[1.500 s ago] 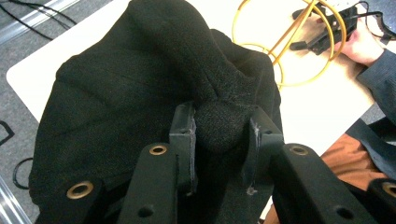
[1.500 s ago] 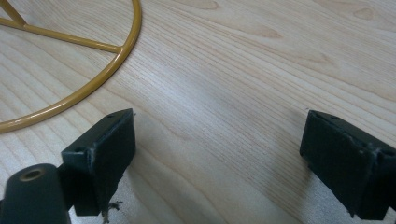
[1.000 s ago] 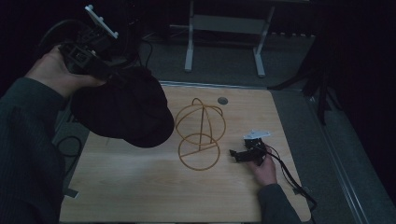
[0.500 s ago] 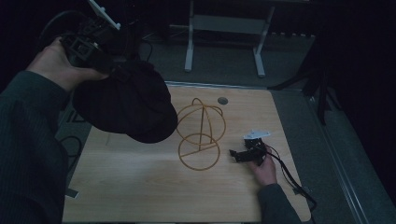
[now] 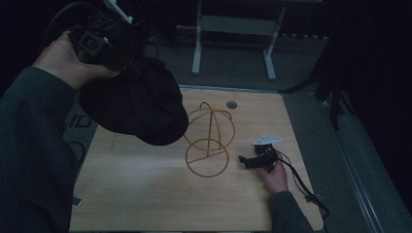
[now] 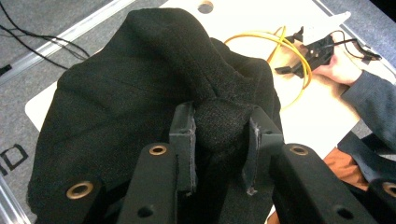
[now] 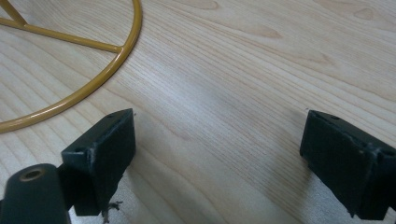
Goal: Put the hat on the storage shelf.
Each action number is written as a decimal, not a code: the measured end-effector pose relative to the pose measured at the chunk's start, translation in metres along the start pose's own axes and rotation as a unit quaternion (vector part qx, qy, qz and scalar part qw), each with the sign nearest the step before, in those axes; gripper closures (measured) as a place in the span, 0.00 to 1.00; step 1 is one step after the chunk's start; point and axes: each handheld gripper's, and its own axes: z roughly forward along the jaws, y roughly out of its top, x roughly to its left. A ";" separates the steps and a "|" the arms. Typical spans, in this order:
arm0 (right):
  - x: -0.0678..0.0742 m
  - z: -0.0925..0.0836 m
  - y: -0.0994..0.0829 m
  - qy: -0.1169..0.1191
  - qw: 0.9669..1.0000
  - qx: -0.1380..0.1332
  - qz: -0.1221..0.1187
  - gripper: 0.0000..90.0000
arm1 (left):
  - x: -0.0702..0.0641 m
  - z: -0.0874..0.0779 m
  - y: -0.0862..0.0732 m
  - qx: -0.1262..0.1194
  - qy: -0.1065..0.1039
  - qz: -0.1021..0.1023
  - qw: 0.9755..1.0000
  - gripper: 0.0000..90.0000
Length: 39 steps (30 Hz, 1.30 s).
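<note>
A black fabric cap (image 5: pixel 136 104) hangs in the air over the table's left side, its edge just left of a yellow wire hat stand (image 5: pixel 210 133). My left gripper (image 6: pixel 219 144) is shut on a bunched fold of the cap (image 6: pixel 140 93), and it shows raised at the upper left (image 5: pixel 104 41) in the high view. The stand's round base ring (image 7: pixel 84 88) lies flat on the wood. My right gripper (image 5: pixel 247 161) rests low on the table, right of the stand, and its two black jaws (image 7: pixel 217 158) stand wide apart over bare wood.
The wooden table (image 5: pixel 145 194) has a small round hole (image 5: pixel 231 104) near its far edge. A grey metal frame (image 5: pixel 233 29) stands on the carpet beyond the table. A cable (image 5: pixel 301 182) trails from my right gripper toward the table's near right corner.
My left gripper has risen and moved right, away from me, with the cap, which now hangs nearer the wire stand. The right gripper has not moved.
</note>
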 end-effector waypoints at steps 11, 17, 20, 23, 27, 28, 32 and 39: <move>0.000 0.000 0.000 0.000 1.000 0.000 0.000 0.11 | -0.003 -0.006 0.010 -0.001 0.000 0.002 1.000 0.76; 0.000 0.000 0.000 0.001 1.000 0.000 -0.001 0.11 | -0.004 -0.006 0.017 0.001 0.001 0.001 1.000 0.76; 0.000 0.000 0.000 0.001 1.000 0.000 -0.001 0.11 | -0.004 -0.005 0.022 0.002 0.002 -0.001 1.000 0.76; 0.000 0.000 0.000 0.001 1.000 0.000 0.000 0.11 | -0.004 -0.006 0.028 0.001 0.002 -0.001 1.000 0.76; 0.000 0.000 0.000 0.001 1.000 0.000 -0.001 0.11 | -0.005 -0.008 0.035 -0.003 0.002 -0.001 1.000 0.76; 0.000 0.000 0.000 0.001 1.000 0.000 -0.001 0.11 | -0.006 -0.007 0.036 -0.004 0.002 -0.002 1.000 0.76; 0.000 0.000 0.000 0.001 1.000 0.000 -0.001 0.11 | -0.006 -0.006 0.043 -0.004 0.000 0.000 1.000 0.76; 0.000 0.000 0.000 0.001 1.000 0.000 -0.001 0.11 | -0.007 -0.003 0.054 -0.011 -0.006 -0.004 1.000 0.76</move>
